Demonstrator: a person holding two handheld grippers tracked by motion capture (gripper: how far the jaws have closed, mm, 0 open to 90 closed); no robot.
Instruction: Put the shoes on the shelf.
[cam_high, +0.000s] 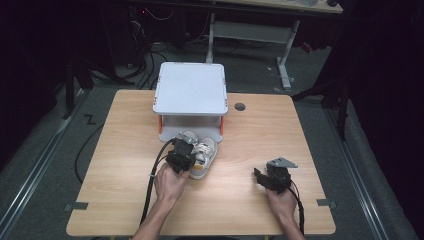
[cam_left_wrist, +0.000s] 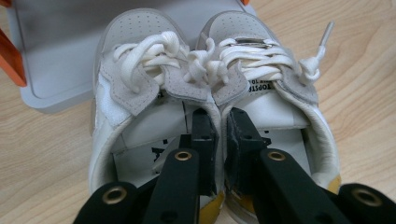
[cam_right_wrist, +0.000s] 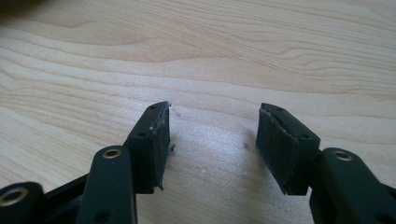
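A pair of small white sneakers (cam_high: 204, 152) with grey suede patches and white laces lies side by side on the wooden table (cam_high: 120, 150), toes toward a grey stand. In the left gripper view, my left gripper (cam_left_wrist: 220, 128) is shut on the two inner collars where the left shoe (cam_left_wrist: 133, 84) and the right shoe (cam_left_wrist: 280, 100) meet, one jaw inside each shoe. From above, the left gripper (cam_high: 181, 154) sits over the heels. My right gripper (cam_high: 261, 176) rests low at the table's right front; its jaws (cam_right_wrist: 212, 140) stand open over bare wood with nothing between them.
A grey two-level stand (cam_high: 190, 89) with orange posts stands at the table's back middle, its lower tray (cam_left_wrist: 51, 70) just past the toes. A cable hole (cam_high: 240, 106) lies right of it. Black cables trail from both grippers over the front edge.
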